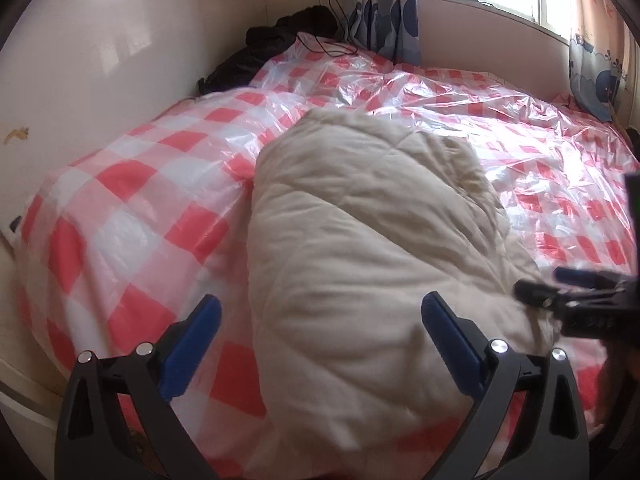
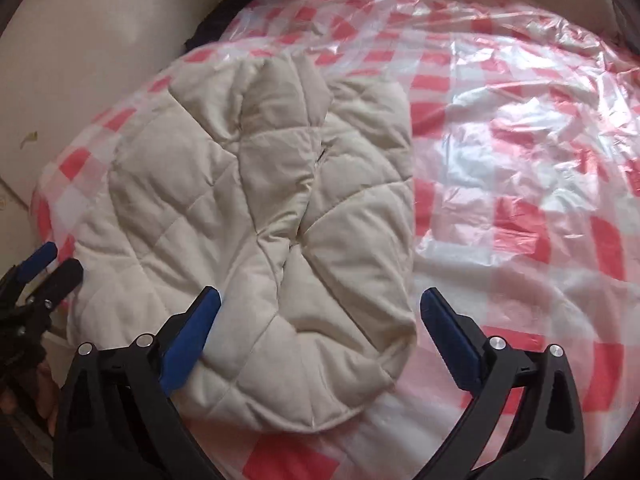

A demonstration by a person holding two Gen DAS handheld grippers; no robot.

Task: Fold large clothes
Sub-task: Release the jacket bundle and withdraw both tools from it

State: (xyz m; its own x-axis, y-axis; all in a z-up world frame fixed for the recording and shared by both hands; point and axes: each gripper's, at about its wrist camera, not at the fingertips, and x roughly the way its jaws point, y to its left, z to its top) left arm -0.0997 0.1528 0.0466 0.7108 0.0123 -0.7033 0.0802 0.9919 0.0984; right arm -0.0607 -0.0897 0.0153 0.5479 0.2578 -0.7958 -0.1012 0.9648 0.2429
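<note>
A cream quilted padded garment (image 1: pixel 360 264) lies folded in a thick bundle on the bed near its front edge; it also shows in the right wrist view (image 2: pixel 260 208). My left gripper (image 1: pixel 320 316) is open and empty, its blue pads hovering above the garment's near left part. My right gripper (image 2: pixel 320 312) is open and empty above the garment's near right edge. The right gripper shows at the right edge of the left wrist view (image 1: pixel 560 288), and the left gripper at the left edge of the right wrist view (image 2: pixel 44 268).
A red-and-white checked plastic sheet (image 1: pixel 520 152) covers the bed. A white wall (image 1: pixel 100 60) runs along the left. Dark clothing (image 1: pixel 272 48) and a cable lie at the far corner. Curtains (image 1: pixel 384 4) and a window stand behind.
</note>
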